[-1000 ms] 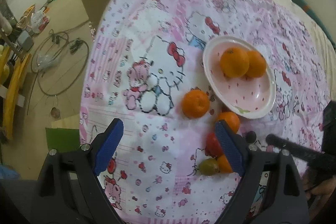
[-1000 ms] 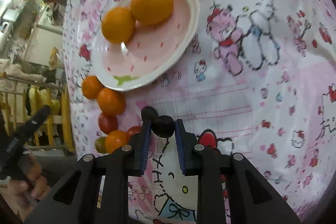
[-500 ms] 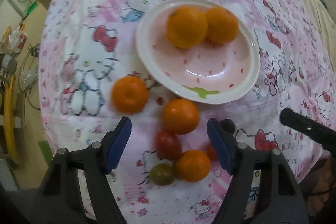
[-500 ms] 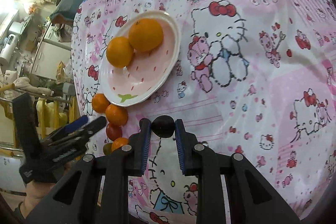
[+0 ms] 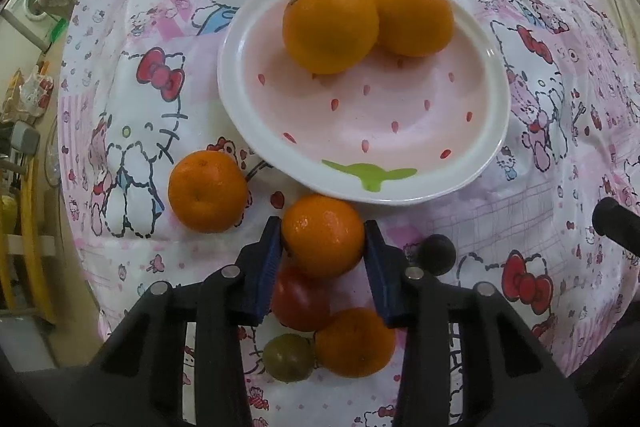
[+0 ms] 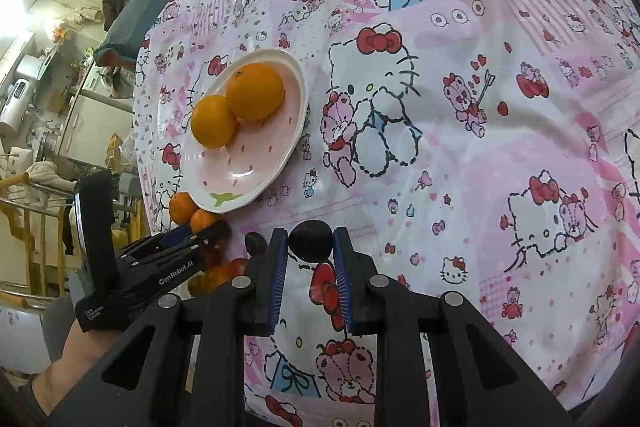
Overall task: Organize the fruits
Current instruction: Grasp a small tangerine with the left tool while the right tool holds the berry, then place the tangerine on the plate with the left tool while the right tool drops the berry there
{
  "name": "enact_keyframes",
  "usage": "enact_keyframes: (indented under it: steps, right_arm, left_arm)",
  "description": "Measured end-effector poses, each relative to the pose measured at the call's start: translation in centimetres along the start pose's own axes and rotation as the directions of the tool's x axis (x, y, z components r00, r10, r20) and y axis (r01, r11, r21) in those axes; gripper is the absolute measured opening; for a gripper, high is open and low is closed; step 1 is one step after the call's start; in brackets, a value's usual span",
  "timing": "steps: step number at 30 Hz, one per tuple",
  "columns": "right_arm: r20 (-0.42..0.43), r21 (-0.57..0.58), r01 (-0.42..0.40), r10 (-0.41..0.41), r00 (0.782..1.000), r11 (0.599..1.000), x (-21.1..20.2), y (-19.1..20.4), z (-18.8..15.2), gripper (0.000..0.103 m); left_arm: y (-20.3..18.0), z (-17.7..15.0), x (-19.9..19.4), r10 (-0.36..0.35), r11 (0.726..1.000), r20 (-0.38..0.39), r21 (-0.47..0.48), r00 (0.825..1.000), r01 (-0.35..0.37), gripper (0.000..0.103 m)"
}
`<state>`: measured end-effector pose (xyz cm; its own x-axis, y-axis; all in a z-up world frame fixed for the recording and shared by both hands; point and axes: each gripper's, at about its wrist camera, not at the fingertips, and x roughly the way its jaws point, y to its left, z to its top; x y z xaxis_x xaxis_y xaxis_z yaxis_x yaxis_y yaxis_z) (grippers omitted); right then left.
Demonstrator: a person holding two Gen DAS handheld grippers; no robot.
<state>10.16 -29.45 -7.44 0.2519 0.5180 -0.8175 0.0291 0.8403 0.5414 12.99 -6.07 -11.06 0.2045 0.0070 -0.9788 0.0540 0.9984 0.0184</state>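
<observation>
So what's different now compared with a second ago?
The left gripper came down over the loose fruit, and its jaws are closing around an orange just below the plate. The right gripper stayed shut on a dark round fruit and drew back from the plate. The plate's two oranges haven't moved.

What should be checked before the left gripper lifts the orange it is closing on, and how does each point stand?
1. Orange between the left gripper pads, jaws closing: ok.
2. Pads fully pressed on it: cannot tell.
3. Red fruit beneath touches the orange and may roll: not ok.
4. Free room on the plate in front of the two oranges: ok.
5. Right gripper shut on the dark fruit, away from the plate: ok.
</observation>
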Motion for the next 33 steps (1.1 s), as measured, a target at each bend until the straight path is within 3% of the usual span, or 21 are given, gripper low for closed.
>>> enact_keyframes:
  steps: [17, 23, 33]
  right_arm:
    - [0.018, -0.045, 0.017, -0.016, 1.000, 0.999, -0.1, 2.6, 0.0, 0.024]
    - [0.060, -0.061, -0.002, 0.006, 0.998, 0.998, -1.3, 4.3, 0.4, 0.024]
    - [0.120, -0.122, -0.027, 0.042, 0.992, 0.992, -3.7, 7.6, 2.6, 0.024]
  left_arm:
    - [3.4, -3.0, -5.3, -0.027, 1.000, 0.119, 0.002, 0.992, 0.027, 0.035]
    - [4.0, -2.7, -7.6, -0.024, 1.000, 0.206, -0.007, 0.978, 0.027, 0.035]
    - [5.5, -0.5, -10.8, -0.072, 0.996, 0.246, -0.033, 0.967, 0.082, 0.035]
